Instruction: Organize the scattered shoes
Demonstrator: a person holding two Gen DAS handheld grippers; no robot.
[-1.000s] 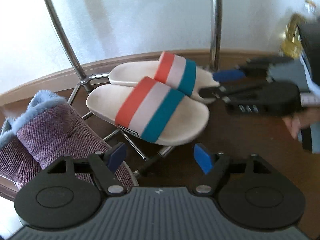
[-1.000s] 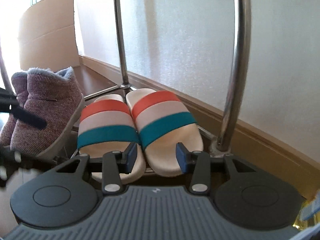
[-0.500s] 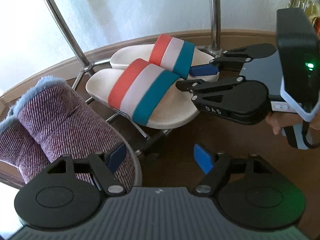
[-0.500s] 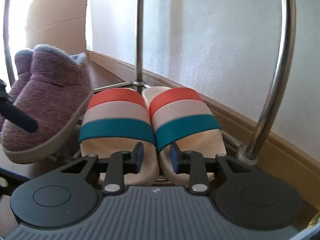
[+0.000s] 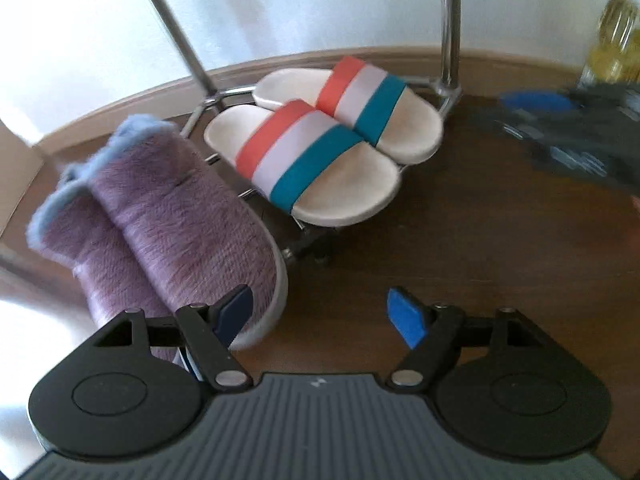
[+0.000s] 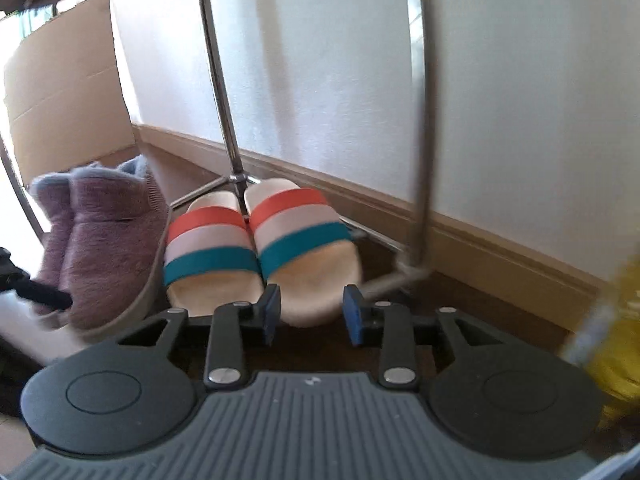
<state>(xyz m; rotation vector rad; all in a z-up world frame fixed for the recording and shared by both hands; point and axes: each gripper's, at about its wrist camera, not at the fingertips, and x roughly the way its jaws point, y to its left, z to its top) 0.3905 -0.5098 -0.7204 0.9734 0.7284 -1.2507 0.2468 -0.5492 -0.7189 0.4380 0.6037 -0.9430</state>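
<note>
**A:** Start with what is closest to you. Your left gripper hangs with its blue-padded jaws spread wide and nothing between them; one pad sits just in front of the toe of the fuzzy purple slippers with pale blue lining, without pressing on it. Your right gripper has just been opening its jaws, and they stand partly apart and empty, in front of the toes of the white slides with orange, white and teal bands.

**B:** So where do the shoes lie?

**A:** Take the chrome wire shoe rack as your mark. The striped slides rest side by side on its low rails, toes pointing out toward you. The purple pair stands just beside them on the same rack, on the side away from the upright post, nearer the brown cardboard box.

**B:** What should you do now?

**A:** I judge both pairs placed, so draw both hands back cleanly. Keep the jaws loose, lift before you swing, and do not clip a toe or the rack's post. Mind the yellow bottle near your right hand too.
</note>
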